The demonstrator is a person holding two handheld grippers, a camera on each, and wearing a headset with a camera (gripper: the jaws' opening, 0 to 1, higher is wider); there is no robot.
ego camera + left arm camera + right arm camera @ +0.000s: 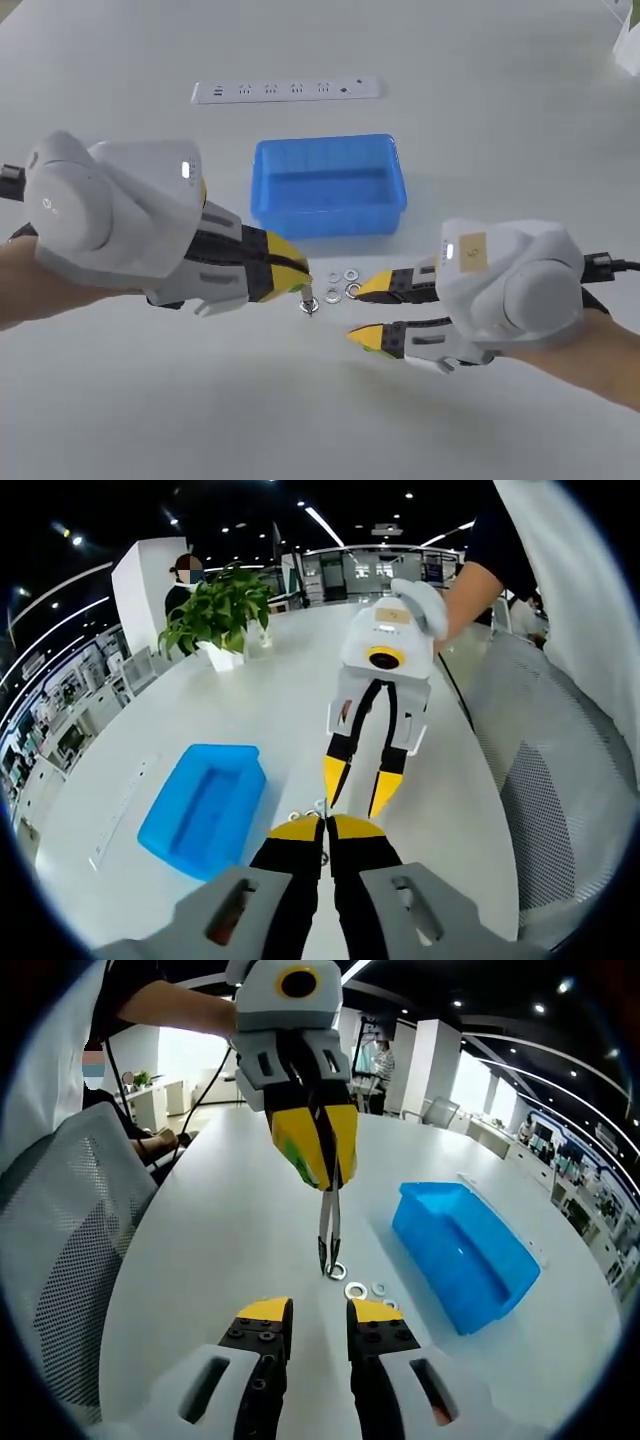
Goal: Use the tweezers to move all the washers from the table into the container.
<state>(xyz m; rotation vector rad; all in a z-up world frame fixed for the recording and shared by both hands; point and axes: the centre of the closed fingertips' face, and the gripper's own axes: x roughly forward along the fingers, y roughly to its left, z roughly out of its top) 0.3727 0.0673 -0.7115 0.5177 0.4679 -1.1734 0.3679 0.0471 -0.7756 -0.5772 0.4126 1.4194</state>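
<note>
- Washers (352, 291), small flat rings of silvery metal, lie in a loose cluster on the white table (480, 90), just in front of the blue rectangular plastic container (328, 215) and between the two grippers.
- About five can be counted in the head view: four close together, and one (337, 1271) a little to the side, at the tips of the tweezers.
- The container's floor looks bare in all three views, so by my reading none has been delivered. The whole lot remains to be moved, and the first pick is only now being attempted.
- The left gripper (298, 278) has its yellow-tipped jaws pressed together on the upper end of the thin metal tweezers (328, 1222), which hang down from them nearly upright.
- The tweezer tips rest on or right beside the lone washer. The prongs look nearly closed, but whether the washer is pinched is too small to tell. It sits on the table, not lifted.
- The right gripper (353, 312) has its jaws apart with a clear gap and nothing between them. They point at the cluster from the opposite side, close to it, and touch neither the washers nor the tweezers as far as the right gripper view shows.
- A white power strip (287, 90) lies beyond the container, well apart from the work.
- In my judgement the short lift over the container's near wall is what comes after a firm pinch.
</note>
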